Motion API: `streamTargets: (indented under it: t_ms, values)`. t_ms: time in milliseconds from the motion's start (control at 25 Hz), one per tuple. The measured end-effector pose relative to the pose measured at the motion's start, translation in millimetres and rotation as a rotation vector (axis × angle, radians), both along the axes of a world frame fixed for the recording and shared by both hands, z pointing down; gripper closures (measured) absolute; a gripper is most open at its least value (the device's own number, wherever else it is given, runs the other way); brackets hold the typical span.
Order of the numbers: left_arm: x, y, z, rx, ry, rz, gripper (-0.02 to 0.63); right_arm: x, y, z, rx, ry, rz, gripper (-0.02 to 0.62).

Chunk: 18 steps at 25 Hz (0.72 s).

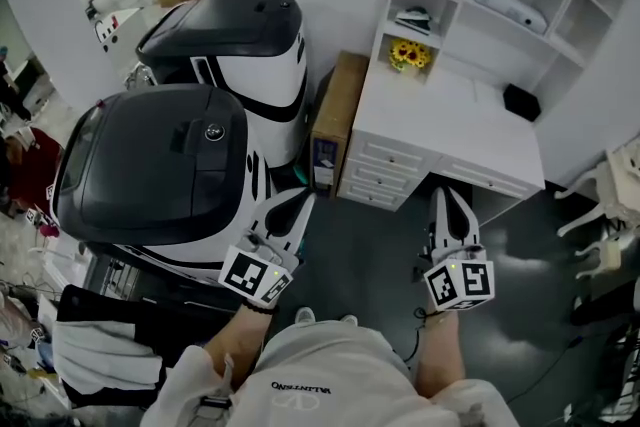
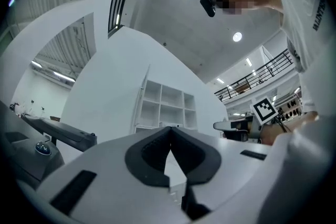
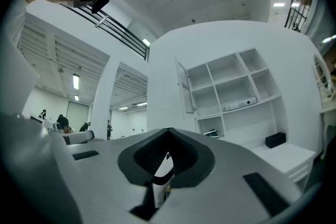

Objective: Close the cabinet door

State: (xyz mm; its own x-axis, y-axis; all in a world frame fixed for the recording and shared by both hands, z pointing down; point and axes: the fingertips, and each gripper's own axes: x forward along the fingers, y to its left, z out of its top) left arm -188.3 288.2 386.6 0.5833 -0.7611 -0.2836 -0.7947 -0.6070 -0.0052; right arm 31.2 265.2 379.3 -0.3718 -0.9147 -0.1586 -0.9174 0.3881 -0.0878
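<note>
Ahead of R tool [image 3: 169,132], well apart: cab. door [image 3: 184,86].

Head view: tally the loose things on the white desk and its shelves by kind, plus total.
Sunflower bunch: 1
Black box: 1
White device: 1
Dark item, possibly a shoe: 1
Total: 4

You held the left gripper [image 1: 298,205] lower centre-left and the right gripper [image 1: 445,200] lower right, both jaws pressed together, empty.
</note>
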Motion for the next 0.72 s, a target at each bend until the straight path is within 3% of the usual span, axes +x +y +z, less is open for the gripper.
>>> streamTargets:
  t_ms: [440, 720]
  values:
    - [-18.8, 2.7, 26.3, -0.040, 0.004, 0.065, 0.603, -31.2, -4.8, 12.6, -0.022, -0.013, 0.029, 0.584]
    - [-6.0, -18.7, 27.3, -0.046, -0.002, 0.095, 0.603, -26.3, -23.4, 13.9, -0.019, -0.022, 0.036, 0.584]
